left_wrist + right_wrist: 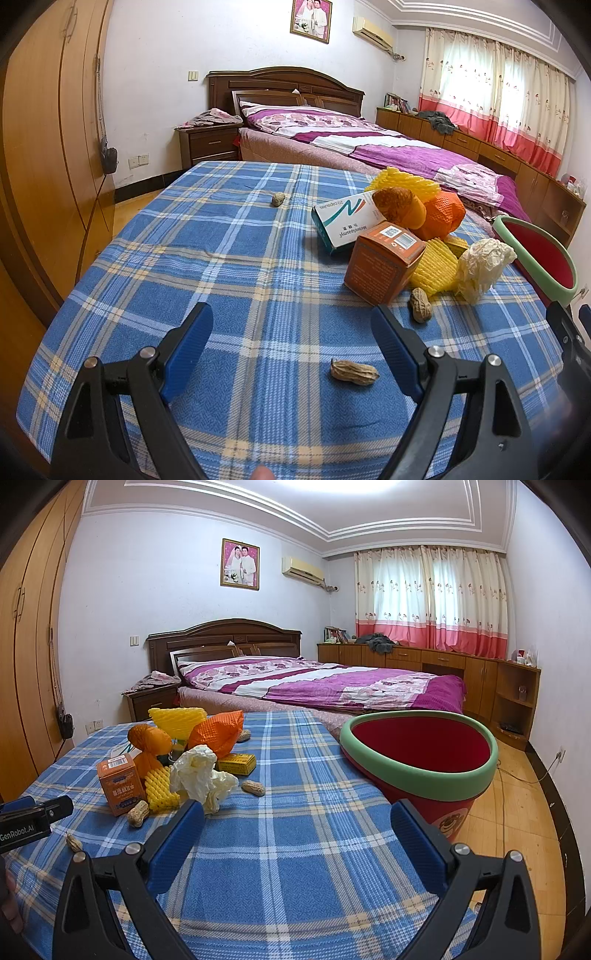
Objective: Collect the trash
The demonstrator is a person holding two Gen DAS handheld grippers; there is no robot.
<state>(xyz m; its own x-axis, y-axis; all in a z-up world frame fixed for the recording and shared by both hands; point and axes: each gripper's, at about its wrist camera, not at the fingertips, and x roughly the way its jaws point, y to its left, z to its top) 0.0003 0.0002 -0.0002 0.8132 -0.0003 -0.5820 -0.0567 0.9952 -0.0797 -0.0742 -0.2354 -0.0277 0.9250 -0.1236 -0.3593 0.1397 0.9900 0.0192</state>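
Note:
A heap of trash lies on a blue plaid cloth (pixel 221 258): an orange carton (pixel 382 266), a white medicine box (pixel 341 221), yellow foam net (pixel 436 271), orange foam net (pixel 441 214) and crumpled paper (pixel 480 267). One peanut (pixel 354 373) lies between my left gripper's (pixel 291 347) open, empty fingers; another peanut (pixel 420 304) sits beside the carton, a third (pixel 277 199) farther back. My right gripper (pixel 297 834) is open and empty over bare cloth (pixel 295 849), the crumpled paper (pixel 201 775) just past its left finger. A red bin with a green rim (pixel 421 771) stands to its right.
A bed with a purple quilt (pixel 325 686) lies beyond the cloth. Wooden wardrobes (pixel 48 147) line the left wall. Low cabinets (pixel 443 668) run under the curtained window. Wooden floor (pixel 524 812) and a cable show to the right of the bin.

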